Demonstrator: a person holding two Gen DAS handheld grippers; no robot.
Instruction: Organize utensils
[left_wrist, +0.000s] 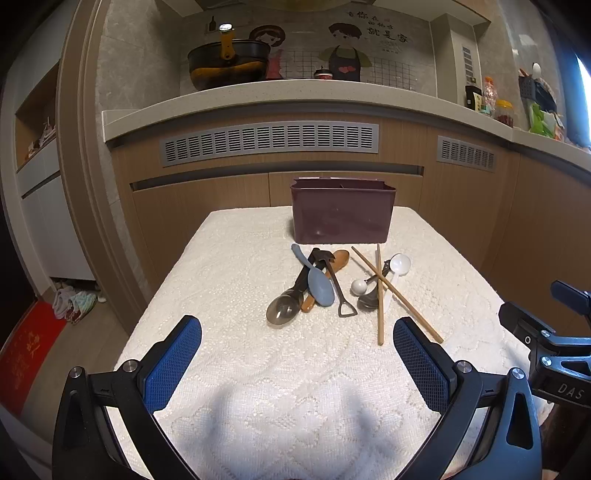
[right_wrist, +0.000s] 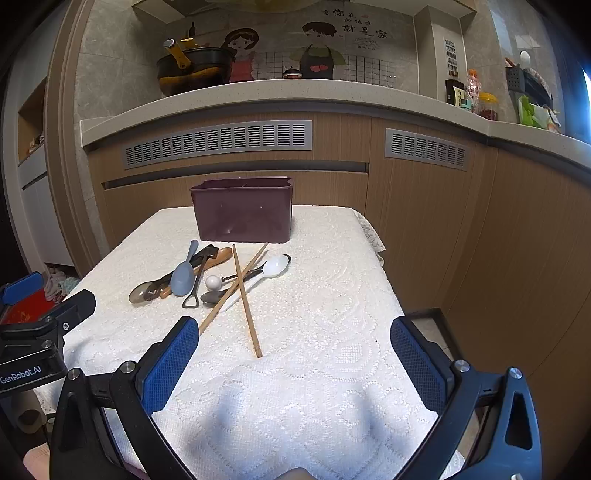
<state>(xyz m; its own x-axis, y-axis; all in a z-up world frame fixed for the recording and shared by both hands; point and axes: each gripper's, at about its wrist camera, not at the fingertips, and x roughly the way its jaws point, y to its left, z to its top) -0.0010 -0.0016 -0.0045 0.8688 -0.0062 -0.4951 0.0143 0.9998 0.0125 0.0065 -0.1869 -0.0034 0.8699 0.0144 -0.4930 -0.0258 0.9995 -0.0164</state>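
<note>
A maroon utensil holder (left_wrist: 342, 210) (right_wrist: 242, 210) stands at the far end of the table, its divided inside mostly hidden. In front of it lies a heap of utensils: a blue-grey spoon (left_wrist: 320, 286) (right_wrist: 182, 277), a wooden spoon (left_wrist: 334, 263), a dark ladle (left_wrist: 282, 313) (right_wrist: 141, 293), a small shovel-shaped spoon (left_wrist: 341, 295), a white spoon (left_wrist: 399, 265) (right_wrist: 276, 266) and two crossed chopsticks (left_wrist: 380, 295) (right_wrist: 245, 301). My left gripper (left_wrist: 297, 362) hovers open near the table's front, short of the heap. My right gripper (right_wrist: 295, 363) is open too, with nothing between its fingers.
A white lace cloth (left_wrist: 258, 369) (right_wrist: 325, 332) covers the small table. Wooden cabinets with grey vents (left_wrist: 271, 142) stand just behind it under a counter bearing a black pot (left_wrist: 227, 64). Each gripper's body shows at the edge of the other's view.
</note>
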